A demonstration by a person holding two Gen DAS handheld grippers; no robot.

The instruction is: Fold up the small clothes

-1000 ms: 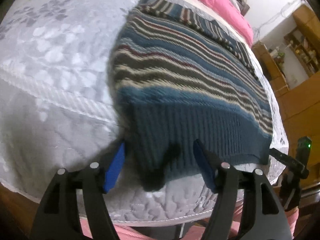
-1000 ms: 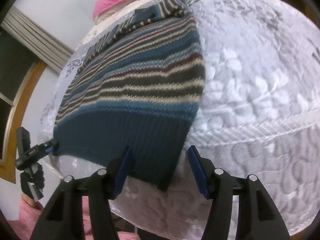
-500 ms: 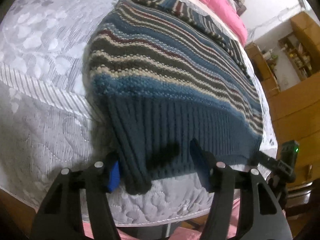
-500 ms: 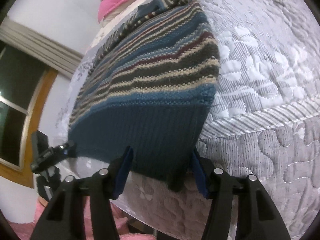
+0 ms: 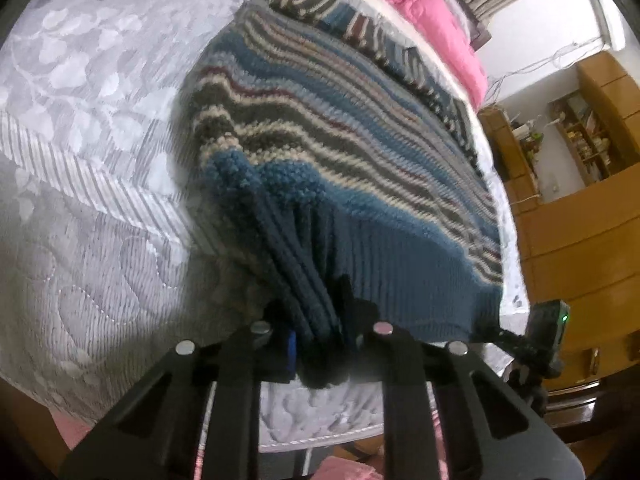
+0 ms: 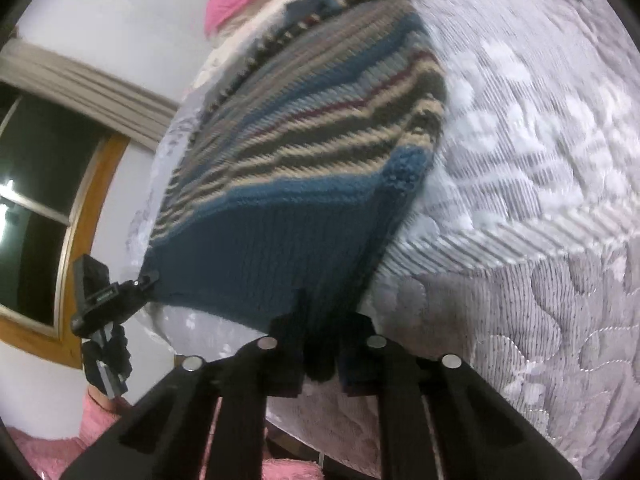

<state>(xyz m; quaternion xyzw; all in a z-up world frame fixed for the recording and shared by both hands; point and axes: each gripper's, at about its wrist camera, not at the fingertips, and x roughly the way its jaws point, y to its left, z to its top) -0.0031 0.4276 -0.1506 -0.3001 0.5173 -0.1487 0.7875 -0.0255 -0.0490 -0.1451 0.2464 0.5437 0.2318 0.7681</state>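
Observation:
A striped knit sweater [image 5: 340, 132] in blue, grey, cream and maroon lies flat on the bed, its dark blue ribbed hem nearest me. My left gripper [image 5: 320, 340] is shut on the hem's left corner, and the ribbing bunches up between its fingers. My right gripper [image 6: 320, 352] is shut on the hem's right corner of the sweater [image 6: 304, 152]. Each view shows the other gripper at the hem's far corner: the right gripper [image 5: 500, 332] and the left gripper [image 6: 148, 280]. The hem is lifted slightly off the bedspread.
A grey-white quilted bedspread [image 5: 88, 160] covers the bed, whose edge runs just below the grippers. Pink pillows [image 5: 436, 16] lie at the far end. Wooden shelves [image 5: 572, 136] stand to the right, a window [image 6: 36, 208] to the left. A pink sleeve [image 6: 92, 420] shows low.
Both grippers moved forward onto the hem and went from open to shut on its two corners. The ribbed hem now bunches and lifts at each grip.

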